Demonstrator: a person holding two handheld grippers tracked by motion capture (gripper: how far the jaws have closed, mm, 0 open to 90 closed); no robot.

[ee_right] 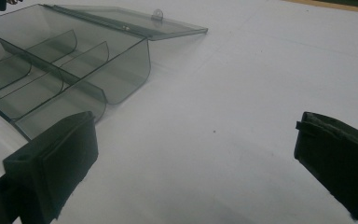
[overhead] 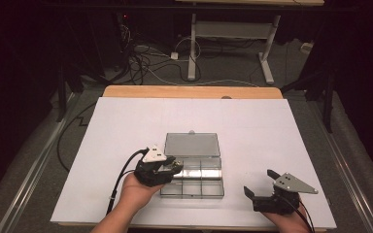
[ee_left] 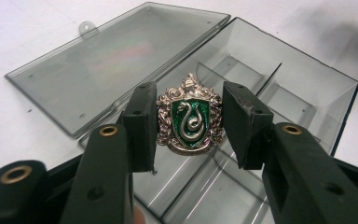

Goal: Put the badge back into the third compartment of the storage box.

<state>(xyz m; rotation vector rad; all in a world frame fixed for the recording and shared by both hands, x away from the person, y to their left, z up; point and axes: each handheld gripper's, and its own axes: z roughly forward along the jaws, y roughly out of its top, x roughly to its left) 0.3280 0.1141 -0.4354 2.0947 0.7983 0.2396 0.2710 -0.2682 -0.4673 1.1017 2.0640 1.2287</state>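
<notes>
A silver crest badge (ee_left: 189, 120) with a green shield and a snake on it hangs upright between my left gripper's (ee_left: 189, 105) two black pads, which are shut on its side edges. It hovers over the left compartments of a clear smoky plastic box (ee_left: 307, 88) with dividers, whose lid (ee_left: 107, 65) lies flat open behind it. In the high view my left gripper (overhead: 173, 167) is at the box's (overhead: 192, 195) left side. My right gripper (overhead: 258, 182) rests open near the table's front right, with nothing between its pads (ee_right: 60, 158), to the right of the box (ee_right: 126, 70).
The box stands on a white sheet (overhead: 272, 131) covering a wooden table (overhead: 189, 91). Its compartments look empty. Beyond the table are a desk frame (overhead: 233, 43) and cables (overhead: 150, 63) on the floor.
</notes>
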